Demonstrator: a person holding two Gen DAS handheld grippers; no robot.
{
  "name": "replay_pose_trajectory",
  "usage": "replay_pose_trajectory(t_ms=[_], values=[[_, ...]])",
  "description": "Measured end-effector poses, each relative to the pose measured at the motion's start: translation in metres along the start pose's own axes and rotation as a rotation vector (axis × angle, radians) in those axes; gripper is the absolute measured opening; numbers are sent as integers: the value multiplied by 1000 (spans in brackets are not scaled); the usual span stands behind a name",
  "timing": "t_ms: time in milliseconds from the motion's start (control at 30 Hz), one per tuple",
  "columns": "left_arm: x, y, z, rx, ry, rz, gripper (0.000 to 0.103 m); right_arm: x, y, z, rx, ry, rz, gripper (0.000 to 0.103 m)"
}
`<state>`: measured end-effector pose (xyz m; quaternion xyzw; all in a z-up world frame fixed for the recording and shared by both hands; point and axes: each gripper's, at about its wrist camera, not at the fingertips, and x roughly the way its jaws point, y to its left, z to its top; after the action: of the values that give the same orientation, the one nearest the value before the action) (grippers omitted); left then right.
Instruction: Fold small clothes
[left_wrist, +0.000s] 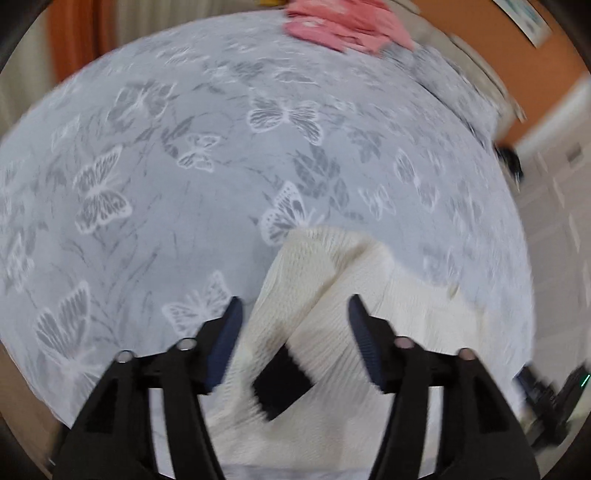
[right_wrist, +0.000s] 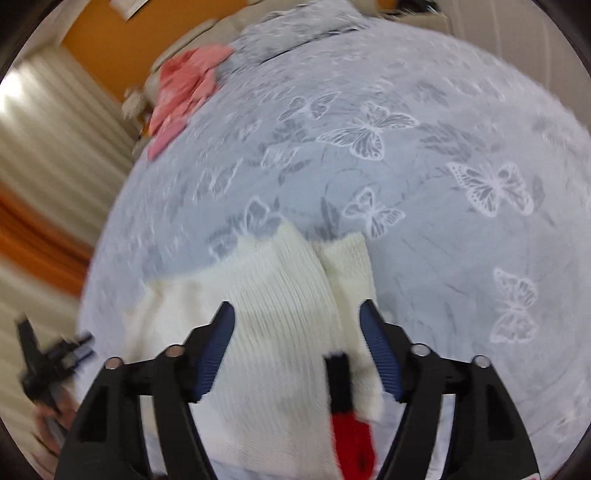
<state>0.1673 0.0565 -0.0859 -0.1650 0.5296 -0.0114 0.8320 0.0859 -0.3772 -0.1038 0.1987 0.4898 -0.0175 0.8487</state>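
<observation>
A cream knitted garment lies rumpled on the butterfly-print bedspread, with a black patch on it. My left gripper is open just above it, its fingers either side of a cream fold. In the right wrist view the same cream garment shows a black and red trim near its lower edge. My right gripper is open above the garment, holding nothing. The left gripper shows blurred at the far left of that view.
A pink garment lies at the far edge of the bed, also in the right wrist view. Orange walls and pale curtains surround the bed. The bed's edge drops off at the right of the left wrist view.
</observation>
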Motion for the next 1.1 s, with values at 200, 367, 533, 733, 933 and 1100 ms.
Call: replay_pose_trajectory(t_ms=[200, 367, 533, 733, 933, 1100], values=[[21, -12, -31, 97, 46, 24, 64, 37, 5, -15, -64, 85, -81, 69], [51, -37, -28, 209, 83, 66, 67, 51, 5, 7, -45, 72, -106, 69], [79, -41, -18, 274, 114, 122, 33, 72, 6, 20, -38, 138, -94, 7], [69, 5, 15, 54, 57, 127, 26, 43, -25, 12, 28, 55, -121, 7], [57, 25, 11, -4, 74, 74, 43, 26, -31, -8, 35, 55, -136, 50], [15, 0, -28, 213, 5, 207, 53, 4, -33, -37, 53, 61, -122, 52]])
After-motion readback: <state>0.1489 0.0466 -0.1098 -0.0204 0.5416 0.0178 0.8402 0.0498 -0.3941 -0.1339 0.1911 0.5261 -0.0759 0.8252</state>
